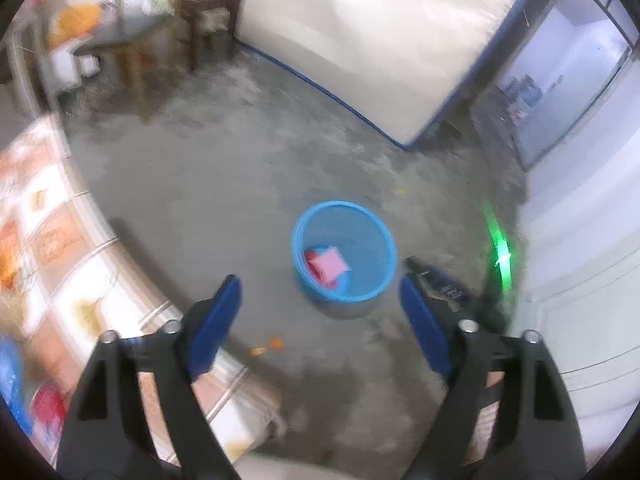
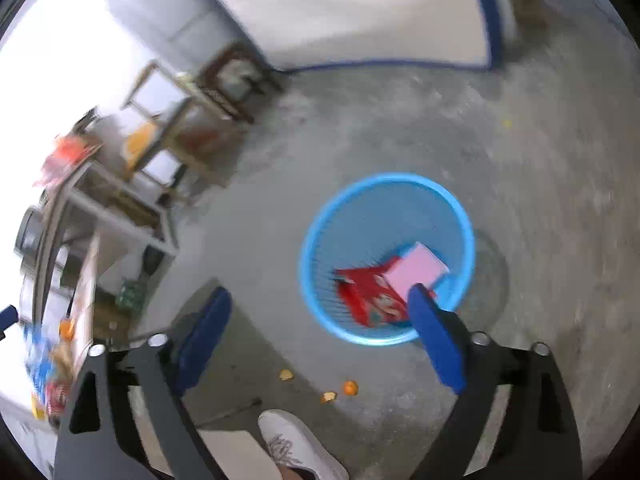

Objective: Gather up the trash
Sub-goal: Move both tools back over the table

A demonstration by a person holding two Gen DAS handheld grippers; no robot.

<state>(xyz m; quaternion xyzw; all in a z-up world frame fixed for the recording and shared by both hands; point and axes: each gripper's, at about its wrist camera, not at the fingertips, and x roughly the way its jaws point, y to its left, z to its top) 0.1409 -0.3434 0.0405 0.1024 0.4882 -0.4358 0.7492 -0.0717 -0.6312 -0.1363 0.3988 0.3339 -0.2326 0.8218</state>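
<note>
A blue mesh trash basket (image 1: 372,288) stands on the concrete floor; it also shows in the right wrist view (image 2: 320,240). Inside lie a pink box (image 2: 418,270) and a red packet (image 2: 368,294), also seen as pink (image 1: 330,264) in the left view. My left gripper (image 1: 320,286) is open and empty, high above the floor before the basket. My right gripper (image 2: 320,300) is open and empty, above the basket's near left rim. Small orange peel bits (image 2: 350,388) lie on the floor near me.
A tiled counter (image 1: 60,240) with packets runs along the left. Wooden tables and stools (image 1: 132,48) stand at the far left. A white wall with blue trim (image 1: 360,40) is behind. A white shoe (image 2: 296,444) is below. A dark item (image 1: 444,284) lies right of the basket.
</note>
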